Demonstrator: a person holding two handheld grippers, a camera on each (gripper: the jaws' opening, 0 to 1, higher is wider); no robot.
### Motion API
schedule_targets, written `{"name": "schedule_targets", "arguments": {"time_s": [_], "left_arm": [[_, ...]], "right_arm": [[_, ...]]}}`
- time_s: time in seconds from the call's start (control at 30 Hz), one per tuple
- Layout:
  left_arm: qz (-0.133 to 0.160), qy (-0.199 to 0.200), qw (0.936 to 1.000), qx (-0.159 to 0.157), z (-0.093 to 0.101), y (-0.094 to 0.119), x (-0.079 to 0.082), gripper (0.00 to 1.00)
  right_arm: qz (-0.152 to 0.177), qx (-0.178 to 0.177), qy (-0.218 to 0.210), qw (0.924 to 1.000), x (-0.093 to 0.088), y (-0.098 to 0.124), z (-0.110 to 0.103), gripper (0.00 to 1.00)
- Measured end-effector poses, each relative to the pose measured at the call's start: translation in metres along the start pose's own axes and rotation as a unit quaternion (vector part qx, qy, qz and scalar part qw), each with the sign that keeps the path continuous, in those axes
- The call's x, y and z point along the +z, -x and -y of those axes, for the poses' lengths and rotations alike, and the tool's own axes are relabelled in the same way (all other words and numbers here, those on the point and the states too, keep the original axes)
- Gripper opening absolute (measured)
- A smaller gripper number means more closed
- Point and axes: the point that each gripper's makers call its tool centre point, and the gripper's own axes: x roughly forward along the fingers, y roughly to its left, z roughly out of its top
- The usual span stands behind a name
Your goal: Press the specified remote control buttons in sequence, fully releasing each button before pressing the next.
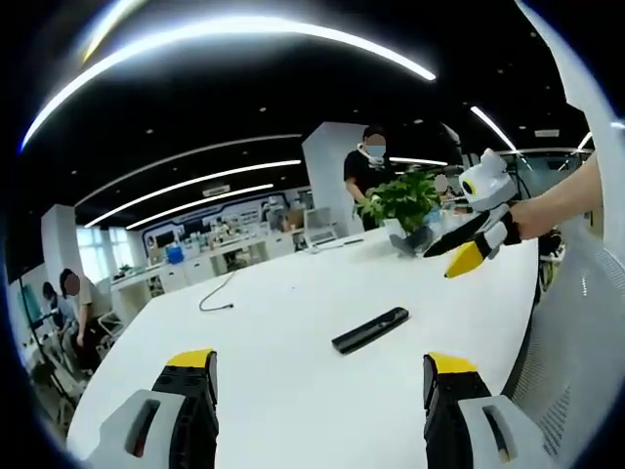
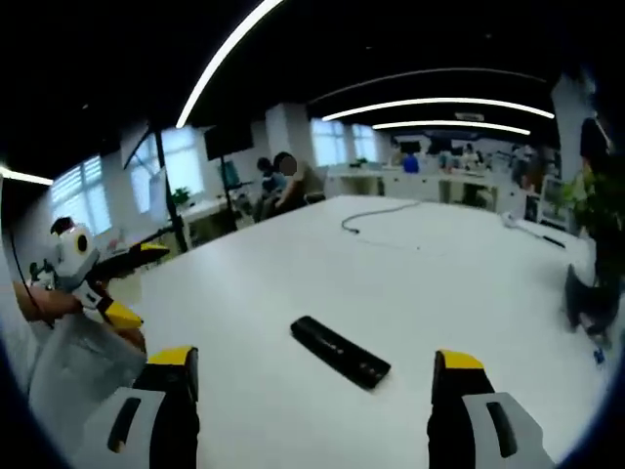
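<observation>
A black remote control (image 1: 370,329) lies flat on the white table (image 1: 283,362); in the right gripper view the remote (image 2: 340,351) sits just beyond my jaws. My left gripper (image 1: 320,376) is open, its yellow-tipped jaws wide apart over the near table, short of the remote. My right gripper (image 2: 311,376) is open too, with nothing between its jaws. In the left gripper view the right gripper (image 1: 471,249) hangs above the table at the right, held by a hand. In the right gripper view the left gripper (image 2: 122,283) appears at the left edge.
A potted green plant (image 1: 402,203) stands at the table's far end, with a dark cable (image 1: 217,299) lying on the table. A person in black (image 1: 366,176) stands behind the plant. Seated people (image 2: 288,181) and desks lie beyond the table.
</observation>
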Motion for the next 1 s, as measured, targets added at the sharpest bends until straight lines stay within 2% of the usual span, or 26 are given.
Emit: {"name": "schedule_targets", "arguments": {"time_s": [0.27, 0.5, 0.63, 0.77, 0.9, 1.0], "left_arm": [[0.000, 0.000, 1.0000, -0.003, 0.001, 0.000, 0.000, 0.90], [0.001, 0.001, 1.0000, -0.001, 0.000, 0.000, 0.001, 0.90], [0.000, 0.000, 1.0000, -0.003, 0.001, -0.001, 0.001, 0.90], [-0.002, 0.000, 1.0000, -0.006, 0.002, -0.001, 0.000, 0.90], [-0.004, -0.001, 1.0000, -0.008, 0.002, -0.001, -0.001, 0.90], [-0.005, 0.001, 1.0000, -0.004, 0.001, -0.001, -0.002, 0.90]], "right_arm": [[0.017, -0.030, 0.020, 0.9992, -0.002, 0.030, -0.006, 0.99], [0.006, -0.063, 0.037, 0.9973, -0.012, 0.056, -0.010, 0.99], [0.001, -0.075, 0.036, 0.9965, -0.019, 0.063, -0.008, 0.99], [0.002, -0.087, 0.015, 0.9961, -0.027, 0.067, -0.005, 0.99], [0.010, -0.096, 0.023, 0.9950, -0.026, 0.069, -0.001, 0.99], [0.004, -0.097, 0.011, 0.9952, -0.031, 0.069, 0.005, 0.99]]}}
